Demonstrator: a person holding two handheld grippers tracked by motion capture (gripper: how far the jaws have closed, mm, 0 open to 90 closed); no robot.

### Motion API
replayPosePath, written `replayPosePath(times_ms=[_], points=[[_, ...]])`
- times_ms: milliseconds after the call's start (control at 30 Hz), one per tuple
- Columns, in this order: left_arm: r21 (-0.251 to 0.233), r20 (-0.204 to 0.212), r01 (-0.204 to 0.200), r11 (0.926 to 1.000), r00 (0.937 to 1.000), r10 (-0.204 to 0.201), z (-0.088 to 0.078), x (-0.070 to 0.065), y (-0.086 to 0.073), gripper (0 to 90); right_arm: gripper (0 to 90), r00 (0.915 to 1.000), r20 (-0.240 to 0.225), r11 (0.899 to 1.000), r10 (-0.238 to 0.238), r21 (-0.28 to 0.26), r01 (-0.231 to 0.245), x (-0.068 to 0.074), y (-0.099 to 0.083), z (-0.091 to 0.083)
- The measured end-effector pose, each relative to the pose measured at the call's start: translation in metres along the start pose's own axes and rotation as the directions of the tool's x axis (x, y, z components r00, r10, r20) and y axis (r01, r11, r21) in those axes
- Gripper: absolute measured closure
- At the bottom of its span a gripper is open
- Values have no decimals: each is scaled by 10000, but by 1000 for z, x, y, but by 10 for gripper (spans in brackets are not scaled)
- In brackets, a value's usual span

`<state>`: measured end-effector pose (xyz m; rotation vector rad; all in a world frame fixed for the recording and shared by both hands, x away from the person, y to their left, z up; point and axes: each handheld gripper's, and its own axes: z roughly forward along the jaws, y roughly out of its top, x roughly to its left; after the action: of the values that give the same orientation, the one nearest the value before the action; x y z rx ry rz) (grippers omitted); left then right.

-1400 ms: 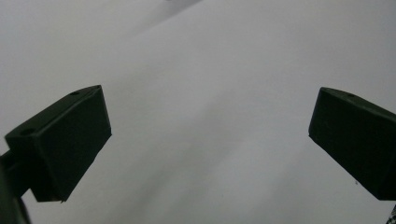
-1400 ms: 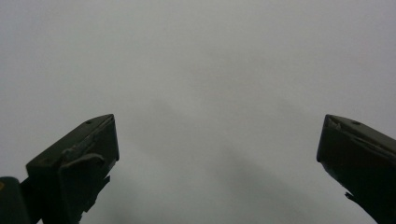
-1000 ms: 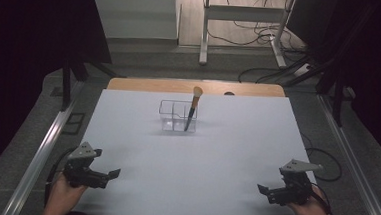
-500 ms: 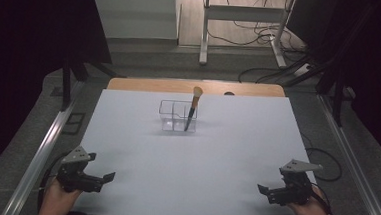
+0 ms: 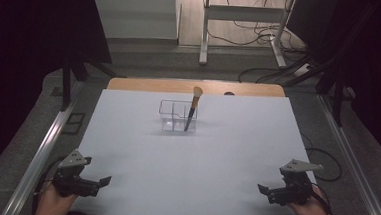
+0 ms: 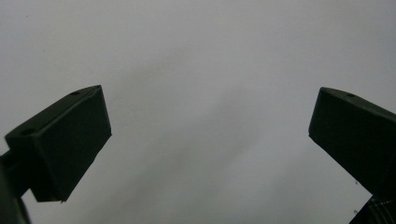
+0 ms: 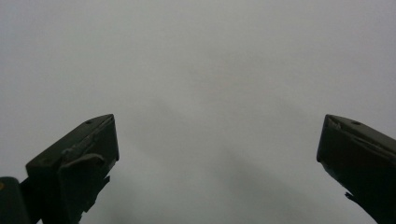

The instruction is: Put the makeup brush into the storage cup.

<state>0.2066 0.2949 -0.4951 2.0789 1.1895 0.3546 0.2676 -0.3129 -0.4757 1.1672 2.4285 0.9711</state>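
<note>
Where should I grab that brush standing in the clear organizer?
Grip the brush on its orange handle just below the bristle head, coming from above with the tongs. It leans in the organizer with that upper part above the rim, while the dark lower end sits between clear walls.

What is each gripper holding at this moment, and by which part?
Nothing is held. The left gripper and the right gripper both have their jaws wide apart over the white table. The brush stands in the clear organizer, far from both.

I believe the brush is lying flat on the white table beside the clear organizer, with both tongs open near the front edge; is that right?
Not quite: the brush stands tilted inside the clear organizer, as the high view shows. The left tongs and right tongs are indeed open near the front edge of the white table.
</note>
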Motion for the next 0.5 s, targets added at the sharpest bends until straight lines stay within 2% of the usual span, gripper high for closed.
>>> replayPosePath(times_ms=[500], points=[[230,-49,185,9996,9998,-184,-6,0,-13,0,0,10000,7,10000,10,23,-10,1,0,0]])
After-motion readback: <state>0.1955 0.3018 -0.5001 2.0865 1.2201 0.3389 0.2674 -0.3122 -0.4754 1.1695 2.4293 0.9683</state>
